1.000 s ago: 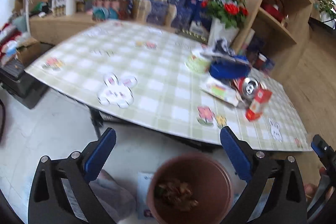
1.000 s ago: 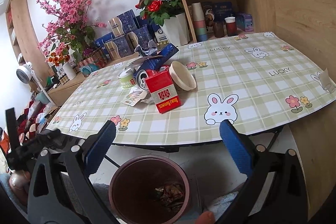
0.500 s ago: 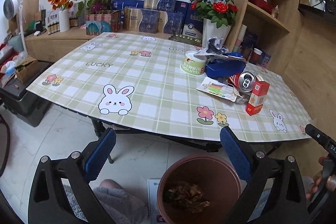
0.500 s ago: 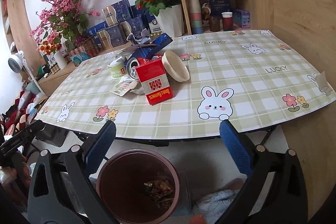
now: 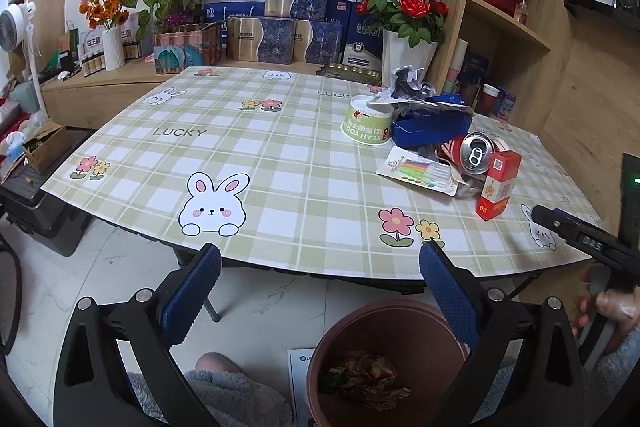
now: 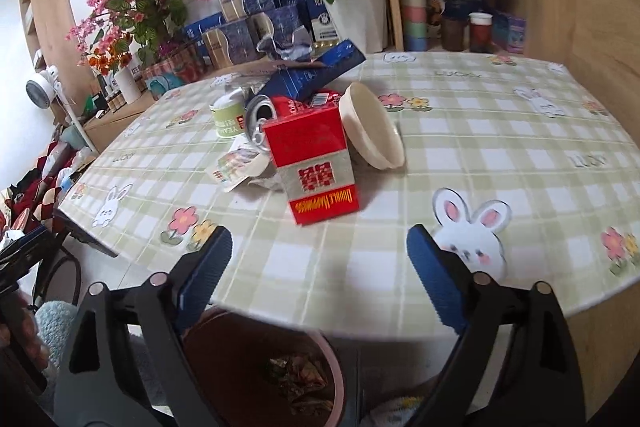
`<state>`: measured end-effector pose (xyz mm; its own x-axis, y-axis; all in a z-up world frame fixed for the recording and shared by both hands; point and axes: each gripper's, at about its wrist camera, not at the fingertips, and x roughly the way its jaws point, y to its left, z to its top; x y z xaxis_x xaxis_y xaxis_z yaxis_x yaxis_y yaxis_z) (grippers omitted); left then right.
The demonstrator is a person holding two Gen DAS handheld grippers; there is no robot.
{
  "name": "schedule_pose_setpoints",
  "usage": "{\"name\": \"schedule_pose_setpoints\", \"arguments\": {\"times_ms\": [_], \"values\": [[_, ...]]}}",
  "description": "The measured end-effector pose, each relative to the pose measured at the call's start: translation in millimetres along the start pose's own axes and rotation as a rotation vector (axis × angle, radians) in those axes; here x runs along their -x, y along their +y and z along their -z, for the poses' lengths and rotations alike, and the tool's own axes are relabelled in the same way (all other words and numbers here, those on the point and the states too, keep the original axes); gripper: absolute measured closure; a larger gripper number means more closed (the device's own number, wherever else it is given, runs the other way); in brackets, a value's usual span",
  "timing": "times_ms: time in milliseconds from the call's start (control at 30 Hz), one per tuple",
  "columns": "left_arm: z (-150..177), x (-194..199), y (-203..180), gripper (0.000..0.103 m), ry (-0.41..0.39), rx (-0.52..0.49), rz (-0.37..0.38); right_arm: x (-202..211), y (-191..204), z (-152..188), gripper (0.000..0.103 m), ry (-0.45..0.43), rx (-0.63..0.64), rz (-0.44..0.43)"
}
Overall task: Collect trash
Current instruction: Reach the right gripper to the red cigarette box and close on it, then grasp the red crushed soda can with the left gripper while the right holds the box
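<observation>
Home living room, checked bunny tablecloth (image 5: 280, 155), flower vases (image 5: 404, 63) (artificial-looking), wooden shelves (image 5: 508, 23), gift boxes (image 5: 260, 39)

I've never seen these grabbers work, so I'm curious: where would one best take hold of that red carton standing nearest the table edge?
Probably across the red carton at its upper half, one pad on each narrow side, coming from the table's near edge where the right gripper hangs open. It stands upright with flat parallel sides, and the can and bowl crowd it from behind.

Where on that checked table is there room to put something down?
The left stretch of the table is bare, from the rabbit print back to the "LUCKY" lettering. The right side is crowded around the green tub, soda can and red carton.
</observation>
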<state>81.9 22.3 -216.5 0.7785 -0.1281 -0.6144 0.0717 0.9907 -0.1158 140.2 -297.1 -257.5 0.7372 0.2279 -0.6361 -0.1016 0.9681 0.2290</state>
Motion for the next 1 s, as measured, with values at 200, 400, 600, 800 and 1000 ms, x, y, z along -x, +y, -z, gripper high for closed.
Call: {"name": "schedule_pose_setpoints", "arguments": {"times_ms": [200, 400, 600, 800, 1000], "values": [[-5, -15, 4, 0.006, 0.028, 0.012, -0.007, -45, -8, -16, 0.023, 0.055, -0.030, -0.033], [-6, -29, -1, 0.006, 0.061, -0.014, -0.003, -70, -2, -28, 0.023, 0.074, -0.021, -0.050], [-9, -40, -20, 0.006, 0.085, -0.062, 0.028, -74, -3, -33, 0.040, 0.077, -0.071, -0.107], [-12, -49, -43, 0.006, 0.105, -0.113, 0.077, -51, -7, -27, 0.043, 0.055, -0.097, -0.139], [-28, -64, -74, 0.006, 0.123, -0.146, 0.153, -17, -27, -18, 0.043, 0.004, -0.160, -0.120]]}}
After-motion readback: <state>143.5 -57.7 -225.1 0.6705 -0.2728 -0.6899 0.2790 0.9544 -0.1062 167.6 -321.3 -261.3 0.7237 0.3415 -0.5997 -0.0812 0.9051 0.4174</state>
